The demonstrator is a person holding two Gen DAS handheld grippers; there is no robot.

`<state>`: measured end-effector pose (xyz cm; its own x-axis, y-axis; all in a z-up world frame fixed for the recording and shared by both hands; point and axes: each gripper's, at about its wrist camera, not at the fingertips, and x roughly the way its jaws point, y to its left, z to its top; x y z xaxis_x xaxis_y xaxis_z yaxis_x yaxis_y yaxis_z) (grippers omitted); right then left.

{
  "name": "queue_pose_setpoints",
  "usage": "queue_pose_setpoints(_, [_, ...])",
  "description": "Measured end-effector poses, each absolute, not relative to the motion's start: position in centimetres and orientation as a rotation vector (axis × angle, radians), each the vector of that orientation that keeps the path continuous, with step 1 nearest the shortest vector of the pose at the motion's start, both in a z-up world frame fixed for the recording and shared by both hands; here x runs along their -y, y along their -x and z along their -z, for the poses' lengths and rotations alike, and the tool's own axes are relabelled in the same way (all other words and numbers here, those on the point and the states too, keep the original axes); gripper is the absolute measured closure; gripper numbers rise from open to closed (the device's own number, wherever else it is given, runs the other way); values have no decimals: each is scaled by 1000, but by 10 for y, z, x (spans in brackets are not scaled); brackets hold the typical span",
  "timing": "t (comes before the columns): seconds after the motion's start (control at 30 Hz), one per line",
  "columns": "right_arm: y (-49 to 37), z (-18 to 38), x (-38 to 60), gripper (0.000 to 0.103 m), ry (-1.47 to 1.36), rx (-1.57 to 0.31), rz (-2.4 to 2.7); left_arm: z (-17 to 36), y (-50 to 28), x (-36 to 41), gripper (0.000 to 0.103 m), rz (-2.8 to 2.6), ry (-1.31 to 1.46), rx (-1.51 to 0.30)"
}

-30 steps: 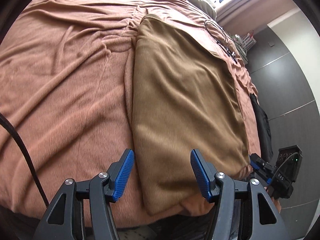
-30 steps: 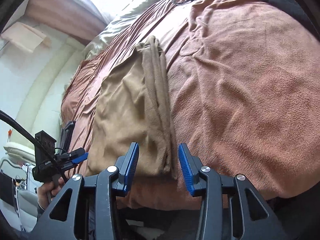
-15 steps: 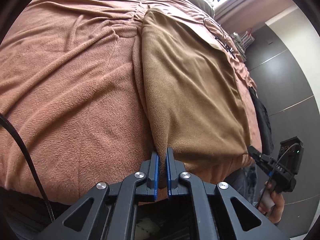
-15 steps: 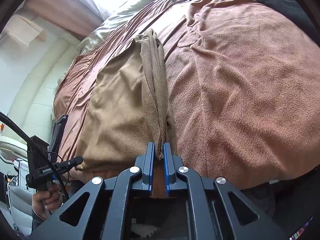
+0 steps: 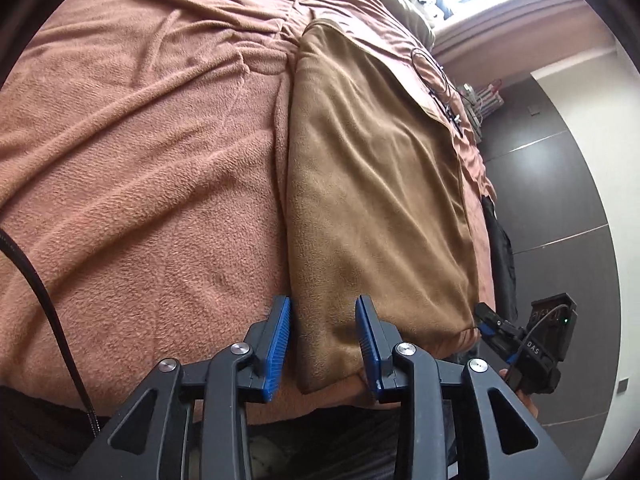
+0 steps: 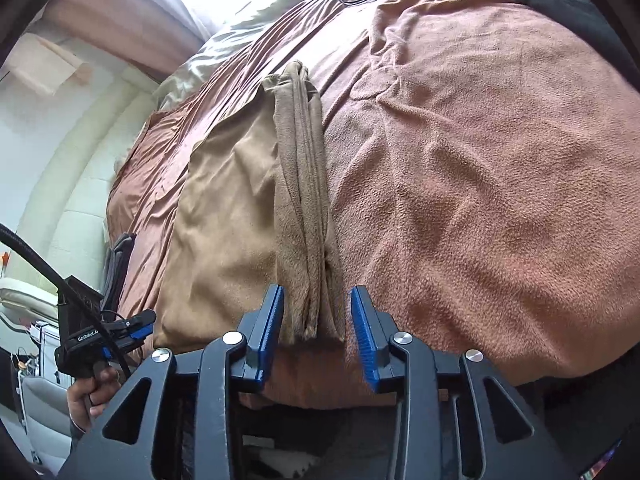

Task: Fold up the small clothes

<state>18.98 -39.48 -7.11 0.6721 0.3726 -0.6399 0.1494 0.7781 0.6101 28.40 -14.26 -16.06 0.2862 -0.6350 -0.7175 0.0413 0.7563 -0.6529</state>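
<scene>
The tan cloth lies flat on the brown blanket on the bed, folded into a long strip, with its near end at the bed's edge. Your left gripper has just been opening; its jaws now stand apart, one on each side of the near left corner, not squeezing it. Your right gripper has just opened too, around the bunched right edge. It looks like you just let go after a tug. Next you likely need to pinch both near corners again and carry them to the far end. Keep them even.
</scene>
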Motion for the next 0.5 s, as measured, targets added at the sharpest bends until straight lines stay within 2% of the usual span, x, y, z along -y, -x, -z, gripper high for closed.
queue_pose_setpoints(0.27, [-206,80,391,71,-710,-872,-146,170,-287,151,69,487,594,-1223])
queue_pose_setpoints(0.4, [-207,81,386,71,-712,-871,-146,169,-283,160,86,456,535,-1211])
queue_pose_setpoints(0.5, [-207,80,379,85,-704,-879,-152,165,-282,159,95,451,539,-1194])
